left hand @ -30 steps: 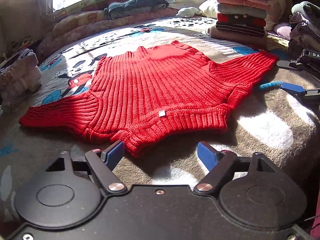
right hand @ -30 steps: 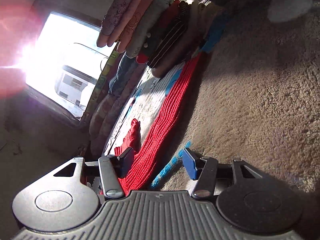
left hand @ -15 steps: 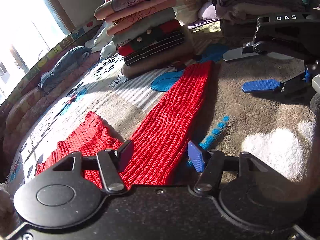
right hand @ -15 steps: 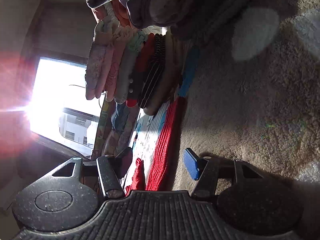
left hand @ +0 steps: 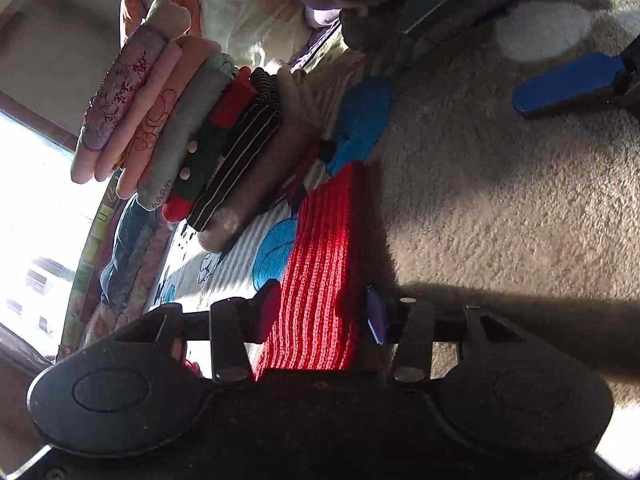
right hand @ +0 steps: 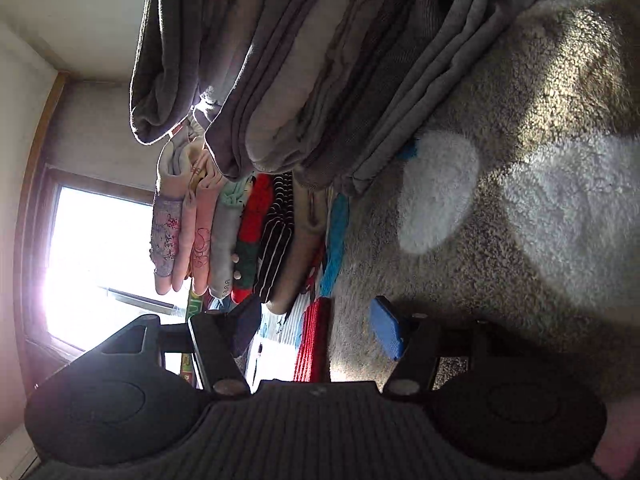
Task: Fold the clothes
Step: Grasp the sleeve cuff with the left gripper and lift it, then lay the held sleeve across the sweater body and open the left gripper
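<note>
The left gripper (left hand: 318, 312) had its jaws wide, straddling the red ribbed sleeve (left hand: 324, 248) that lay flat on the bed (left hand: 500, 208) — closing squarely across the full width would suit. The right gripper (right hand: 316, 328), jaws wide too, held nothing near the cuff.
</note>
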